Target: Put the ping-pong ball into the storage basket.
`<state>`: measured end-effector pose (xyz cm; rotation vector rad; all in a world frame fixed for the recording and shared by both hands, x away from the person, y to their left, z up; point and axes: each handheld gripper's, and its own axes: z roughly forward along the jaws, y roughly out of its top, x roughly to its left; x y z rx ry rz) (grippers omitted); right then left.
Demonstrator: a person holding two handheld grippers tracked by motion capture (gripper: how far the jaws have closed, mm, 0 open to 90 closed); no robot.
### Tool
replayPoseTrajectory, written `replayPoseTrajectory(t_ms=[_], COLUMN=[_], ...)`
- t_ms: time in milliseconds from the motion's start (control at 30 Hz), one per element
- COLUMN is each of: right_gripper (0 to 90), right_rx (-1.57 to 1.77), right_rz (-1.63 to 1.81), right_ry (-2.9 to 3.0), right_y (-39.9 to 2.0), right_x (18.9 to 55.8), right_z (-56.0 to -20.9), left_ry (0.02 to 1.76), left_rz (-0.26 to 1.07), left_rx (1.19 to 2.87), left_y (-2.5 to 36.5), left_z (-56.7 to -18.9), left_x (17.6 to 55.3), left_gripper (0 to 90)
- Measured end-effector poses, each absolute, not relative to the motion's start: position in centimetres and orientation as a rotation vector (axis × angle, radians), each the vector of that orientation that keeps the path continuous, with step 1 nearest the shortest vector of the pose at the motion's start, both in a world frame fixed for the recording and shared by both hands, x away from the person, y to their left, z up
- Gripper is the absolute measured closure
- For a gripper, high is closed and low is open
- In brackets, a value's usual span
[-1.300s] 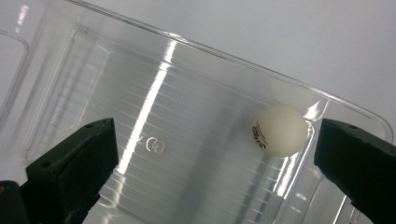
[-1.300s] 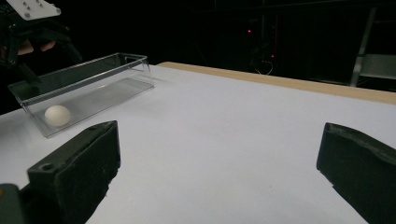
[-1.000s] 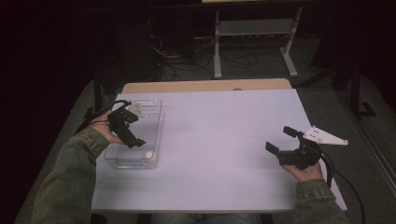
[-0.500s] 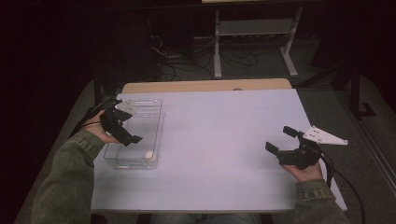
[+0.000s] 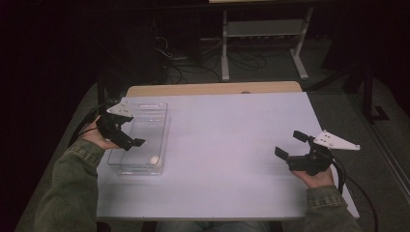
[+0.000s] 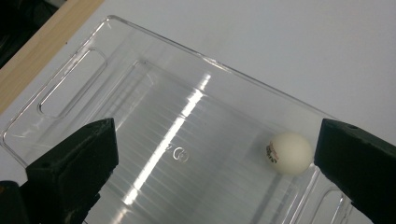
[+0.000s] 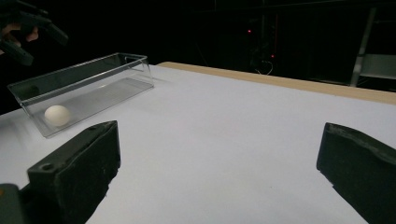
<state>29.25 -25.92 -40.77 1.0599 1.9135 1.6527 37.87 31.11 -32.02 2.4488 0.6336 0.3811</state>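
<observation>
The left tongs (image 5: pixel 126 130) in the high view hang over the left rim of a clear plastic bin (image 5: pixel 159 113), jaws spread and grasping nothing, pointing down and toward the desk's (image 5: pixel 232 145) middle. The left hand (image 5: pixel 99 137) holds them from the desk's left edge, forearm in a green sleeve coming up from the near left corner. A white ball (image 5: pixel 154 160) lies inside the bin at its near end, close to the desk's left edge. The right tongs (image 5: pixel 290 145) sit low near the right edge, jaws released and aimed leftward across the desk, the right hand (image 5: pixel 316 176) behind them. Compared with a second ago, the left tongs have drawn back from over the bin's middle toward the left edge; the right tongs have not moved.

In the left gripper view, the two black jaws stand wide apart above the bin (image 6: pixel 187 93), and the ball (image 6: pixel 291 152) rests on the bin's floor just inside the right-hand jaw, not touching it.

In the right gripper view, the jaws are spread over bare desk (image 7: pixel 233 140). The bin (image 7: pixel 93 79) stands far off, the ball (image 7: pixel 57 115) at its nearer end, the left tongs (image 7: pixel 28 32) above it.
</observation>
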Motion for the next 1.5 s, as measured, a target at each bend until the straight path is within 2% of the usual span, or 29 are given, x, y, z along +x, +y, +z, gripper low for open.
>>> replayPoseTrajectory(t_ms=[1200, 1500], right_gripper=[0.0, 0.0], right_rx=[1.062, 1.061], right_rz=[1.651, 1.651], right_ry=[1.912, 1.911], right_y=[-25.9, -25.9], right_x=[29.2, 29.2], right_z=[-40.8, -40.8], left_ry=[0.729, 0.737], left_rz=[0.465, 0.450], left_rx=[2.123, 2.044], left_y=[34.4, 34.8], left_z=[-32.8, -33.6], left_x=[34.8, 34.1], left_gripper=[0.0, 0.0])
